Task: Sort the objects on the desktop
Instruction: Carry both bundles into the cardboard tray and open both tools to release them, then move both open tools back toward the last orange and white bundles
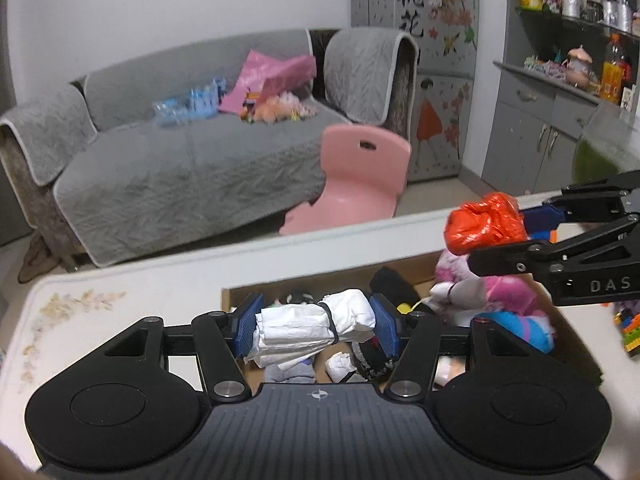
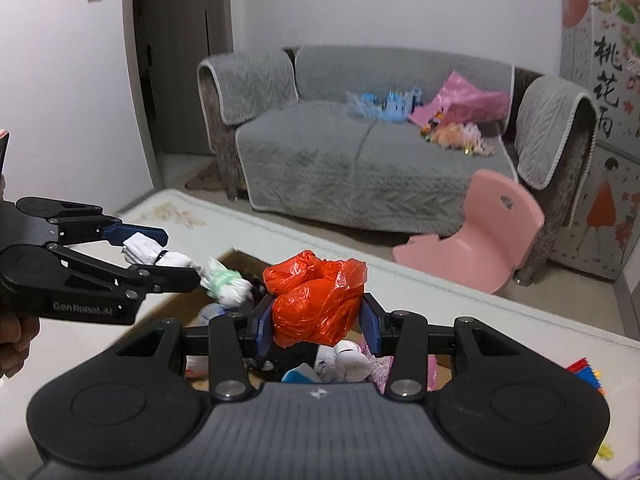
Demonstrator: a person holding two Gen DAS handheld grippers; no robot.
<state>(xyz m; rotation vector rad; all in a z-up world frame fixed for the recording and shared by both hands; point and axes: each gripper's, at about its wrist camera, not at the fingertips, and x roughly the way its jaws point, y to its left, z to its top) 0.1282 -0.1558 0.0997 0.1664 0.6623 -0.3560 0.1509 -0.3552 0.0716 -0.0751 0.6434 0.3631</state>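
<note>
My left gripper (image 1: 316,328) is shut on a white paper bundle (image 1: 312,330) bound with a black band, held above an open cardboard box (image 1: 230,294). It also shows in the right wrist view (image 2: 160,254) with the bundle (image 2: 150,254). My right gripper (image 2: 318,314) is shut on a crumpled red plastic bag (image 2: 316,300), also above the box (image 2: 236,258). In the left wrist view it comes in from the right (image 1: 516,232) with the bag (image 1: 486,222). The box holds socks, a pink plush (image 1: 500,288), a blue item (image 1: 520,328) and a green-white bundle (image 2: 224,284).
The box stands on a white floral table (image 1: 100,300). Coloured building blocks (image 1: 630,330) lie at its right. Beyond the table are a pink child's chair (image 1: 356,180), a grey sofa (image 1: 180,160) with toys, and a shelf cabinet (image 1: 560,100).
</note>
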